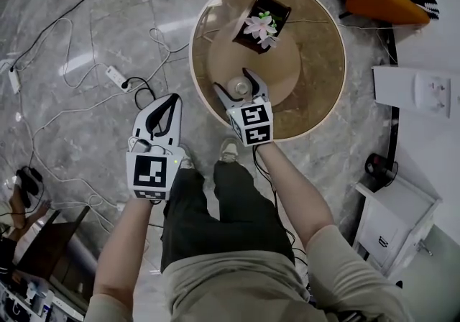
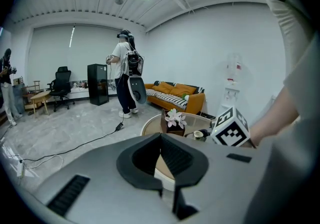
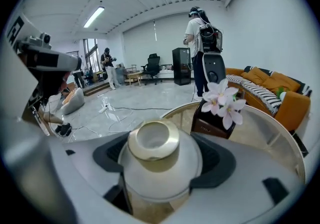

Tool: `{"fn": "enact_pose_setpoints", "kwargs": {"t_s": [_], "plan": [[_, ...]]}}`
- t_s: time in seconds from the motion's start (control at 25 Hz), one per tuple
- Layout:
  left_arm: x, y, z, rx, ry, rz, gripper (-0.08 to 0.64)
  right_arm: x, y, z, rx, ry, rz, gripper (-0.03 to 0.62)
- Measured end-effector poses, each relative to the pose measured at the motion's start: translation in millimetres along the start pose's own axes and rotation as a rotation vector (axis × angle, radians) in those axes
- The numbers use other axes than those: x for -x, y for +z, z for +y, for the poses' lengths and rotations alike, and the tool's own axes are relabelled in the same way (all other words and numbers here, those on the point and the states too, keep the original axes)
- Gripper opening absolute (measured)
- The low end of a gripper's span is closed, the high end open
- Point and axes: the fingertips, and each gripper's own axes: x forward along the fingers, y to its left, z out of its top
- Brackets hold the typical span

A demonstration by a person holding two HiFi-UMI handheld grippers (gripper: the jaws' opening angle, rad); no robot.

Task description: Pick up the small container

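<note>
Right hand-held gripper (image 1: 232,80) clasping small container (image 3: 160,163)

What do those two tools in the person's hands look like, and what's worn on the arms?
Both the left gripper and the right gripper have pale grey bodies, two curved jaws lined with black pads, and a white cube printed with black square markers. Thin white wires loop beside the left one's cube. The sleeves are short and beige.
</note>
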Motion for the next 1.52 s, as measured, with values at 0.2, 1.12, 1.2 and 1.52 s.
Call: {"fn": "enact_pose_setpoints", "kwargs": {"t_s": [0.2, 1.12, 1.2, 1.52], "plan": [[27, 50, -4, -0.021, 0.011, -0.028, 0.006, 60, 62, 3, 0.004, 0.001, -0.025, 0.327], [202, 248, -56, -0.119, 0.015, -0.149, 0.006, 360, 269, 45, -0.037, -0.047, -0.170, 0.327], [216, 260, -60, -0.111, 0.014, -0.159, 0.006, 378, 279, 50, -0.028, -0.044, -0.187, 0.327], [286, 310, -83, -0.167, 0.002, -0.204, 0.006, 442, 317, 72, -0.005, -0.034, -0.275, 0.327]]}}
